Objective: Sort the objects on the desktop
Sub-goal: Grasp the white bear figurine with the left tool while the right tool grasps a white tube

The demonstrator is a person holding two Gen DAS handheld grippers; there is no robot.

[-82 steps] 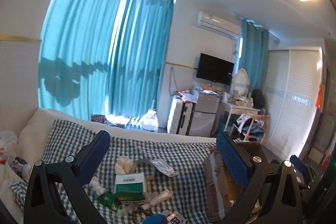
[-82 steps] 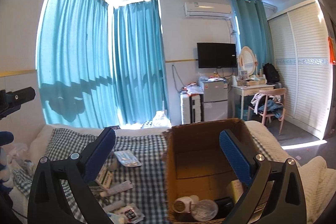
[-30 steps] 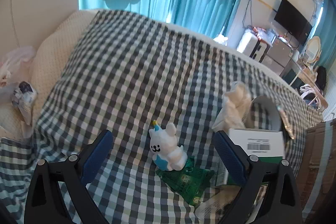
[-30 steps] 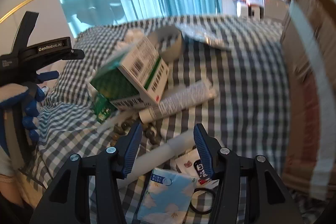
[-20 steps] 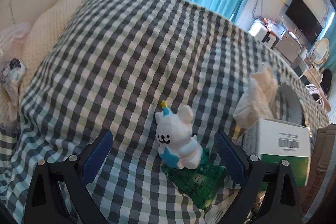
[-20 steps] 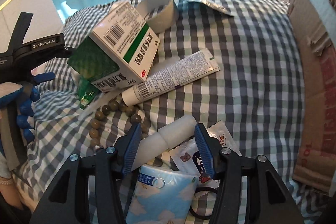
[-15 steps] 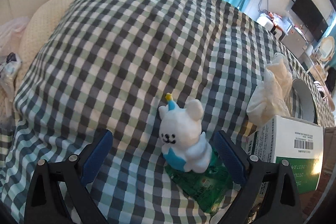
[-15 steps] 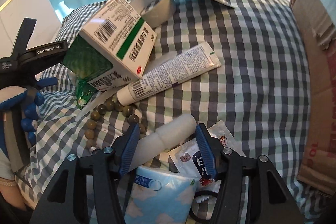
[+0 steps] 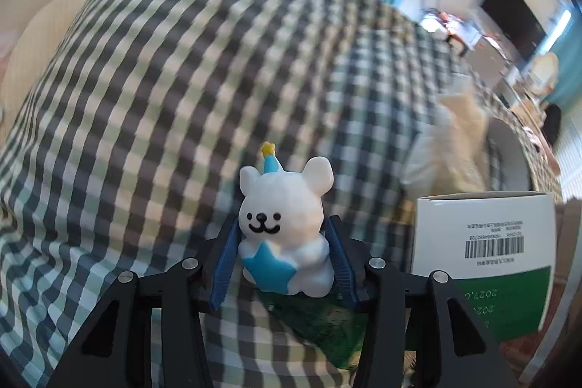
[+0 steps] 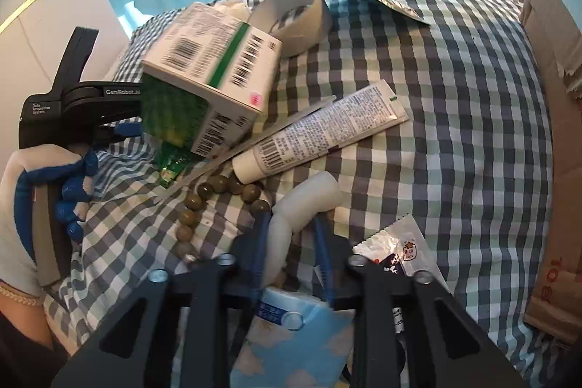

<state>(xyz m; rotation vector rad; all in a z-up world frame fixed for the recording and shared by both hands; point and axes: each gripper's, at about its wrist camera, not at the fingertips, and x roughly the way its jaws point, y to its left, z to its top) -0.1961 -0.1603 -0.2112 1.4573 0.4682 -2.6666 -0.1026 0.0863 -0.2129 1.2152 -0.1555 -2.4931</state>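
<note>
A white bear figurine (image 9: 285, 206) with a blue star and a small party hat stands on the checked cloth (image 9: 182, 79). My left gripper (image 9: 283, 242) has it between its blue pads. The jaws are closing and both pads touch the bear's sides. In the right wrist view, my right gripper (image 10: 291, 239) is closing on a soft white tube (image 10: 305, 199). The tube is pinched and bent between the pads. A green and white carton (image 10: 214, 60) lies tilted behind it, and also shows at the right of the bear (image 9: 483, 242).
Around the white tube lie an ointment tube (image 10: 320, 133), a string of brown beads (image 10: 203, 199), a blue tissue pack (image 10: 291, 344) and a sachet (image 10: 400, 257). A tape roll (image 10: 294, 17) sits farther back. A cardboard box (image 10: 560, 133) stands at the right. A gloved hand (image 10: 54, 177) is at the left.
My left gripper came down around the bear and its jaws closed in from wide apart onto it. My right gripper's jaws narrowed onto the white tube, which now looks bent.
</note>
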